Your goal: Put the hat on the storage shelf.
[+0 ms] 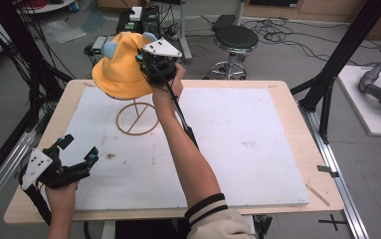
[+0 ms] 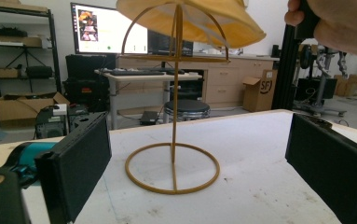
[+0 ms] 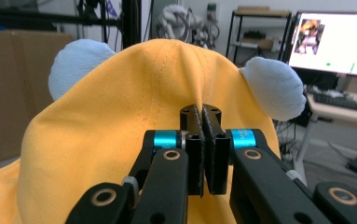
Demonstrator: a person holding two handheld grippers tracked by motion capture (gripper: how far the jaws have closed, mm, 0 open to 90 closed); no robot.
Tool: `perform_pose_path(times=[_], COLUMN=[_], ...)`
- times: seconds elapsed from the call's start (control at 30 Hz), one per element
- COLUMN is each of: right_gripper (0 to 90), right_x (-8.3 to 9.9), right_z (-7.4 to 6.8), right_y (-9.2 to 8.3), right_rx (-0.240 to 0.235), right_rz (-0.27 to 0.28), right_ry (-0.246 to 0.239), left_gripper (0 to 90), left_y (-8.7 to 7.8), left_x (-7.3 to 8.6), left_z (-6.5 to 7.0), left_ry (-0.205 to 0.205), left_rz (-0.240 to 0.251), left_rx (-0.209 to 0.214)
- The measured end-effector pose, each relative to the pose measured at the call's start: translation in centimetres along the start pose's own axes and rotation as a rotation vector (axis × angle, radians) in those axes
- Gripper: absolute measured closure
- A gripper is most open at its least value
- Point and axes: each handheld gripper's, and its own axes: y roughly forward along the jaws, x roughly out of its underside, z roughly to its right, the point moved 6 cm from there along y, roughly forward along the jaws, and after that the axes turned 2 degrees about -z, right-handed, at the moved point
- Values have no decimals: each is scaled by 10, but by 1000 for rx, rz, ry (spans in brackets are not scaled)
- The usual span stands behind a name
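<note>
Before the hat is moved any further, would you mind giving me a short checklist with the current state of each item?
1. Right tongs pinching the yellow hat: ok, jaws closed on a fold of fabric.
2. Hat over the wire stand: ok, the brim hangs around its top arch.
3. Hat fully seated on the stand: cannot tell.
4. Stand upright, ring base flat on the white board: ok.
5. Left tongs open and apart from the stand: ok.
</note>
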Motion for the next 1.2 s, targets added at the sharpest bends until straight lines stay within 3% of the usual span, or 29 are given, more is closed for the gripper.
perform_pose_path(times=[0.2, 0.47, 0.57, 0.83, 0.9, 1.0, 1.03, 1.07, 1.1, 1.13, 1.17, 1.2], right_gripper=[892, 889, 887, 844, 721, 676, 587, 587, 513, 513, 419, 419], right_x=[4, 20, 22, 24, 26, 27, 29, 29, 27, 27, 22, 22], right_z=[-9, -14, -14, -14, -13, -13, -12, -12, -11, -11, -8, -8], right_y=[3, 15, 17, 15, 14, 15, 16, 16, 15, 15, 11, 11], right_rx=[-12, -13, -16, -51, -34, -33, -14, -14, 13, 13, 45, 45], right_rz=[-17, -108, -115, -110, -106, -111, -119, -119, -93, -93, -61, -61], right_ry=[-33, -54, -47, -86, -92, -85, -104, -104, -123, -123, -103, -103], left_gripper=[73, 72, 73, 73, 73, 72, 72, 72, 73, 73, 73, 73], left_y=[0, 1, 1, 2, 2, 2, 2, 2, 2, 2, 2, 2], left_x=[1, 0, 0, 1, 2, 1, 1, 1, 2, 2, 2, 2], left_z=[1, 3, 3, 3, 4, 4, 5, 4, 4, 4, 4, 4], left_ry=[-4, 4, -2, -2, 1, -1, -1, -1, -1, -1, -2, -4], left_rz=[-2, -5, -1, -8, -10, -8, -8, -8, -9, -10, -11, -9], left_rx=[0, 10, 10, 10, 11, 12, 12, 12, 12, 12, 11, 9])
